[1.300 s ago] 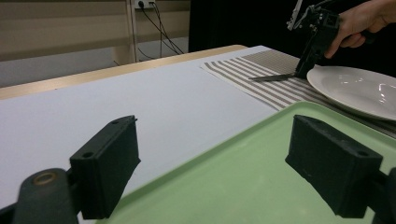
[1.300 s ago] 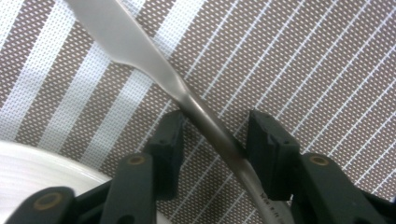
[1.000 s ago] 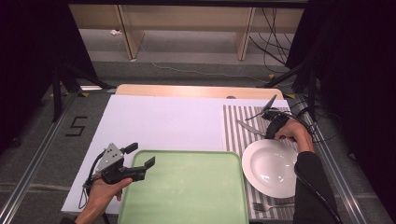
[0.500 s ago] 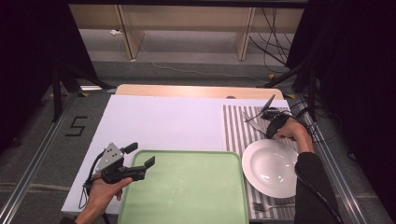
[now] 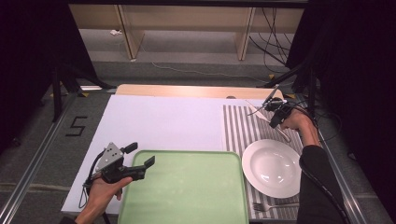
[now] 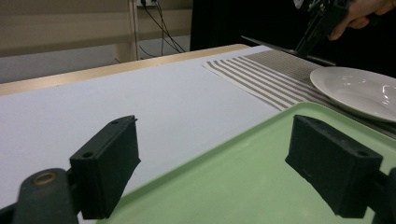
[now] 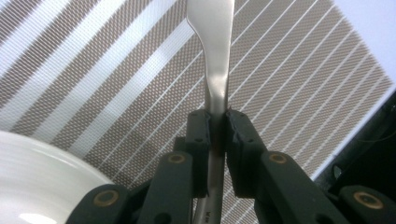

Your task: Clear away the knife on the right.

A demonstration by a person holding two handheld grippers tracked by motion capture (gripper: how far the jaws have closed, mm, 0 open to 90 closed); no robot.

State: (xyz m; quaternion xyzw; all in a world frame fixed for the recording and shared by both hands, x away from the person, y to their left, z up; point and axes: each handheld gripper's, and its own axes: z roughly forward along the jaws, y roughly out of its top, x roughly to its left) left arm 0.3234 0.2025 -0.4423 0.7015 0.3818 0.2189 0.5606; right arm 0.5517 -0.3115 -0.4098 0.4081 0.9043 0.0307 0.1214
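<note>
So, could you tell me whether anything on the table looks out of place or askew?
Nothing looks spilled or damaged. The round white plate and silver fork lie on the striped placemat, and the pale green tray lies square. The one utensil off the mat is a silver knife, pinched in the right claw.

White table top (image 5: pixel 163 121): bare and open
Green tray (image 5: pixel 187 191): nothing in it (low rim)
Striped mat (image 5: pixel 243 126): white plate (image 5: pixel 273 168) and fork (image 5: pixel 273 205) in the way

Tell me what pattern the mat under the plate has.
The mat has grey-brown and white stripes in a fine woven mesh, clearest in the right gripper view.
</note>
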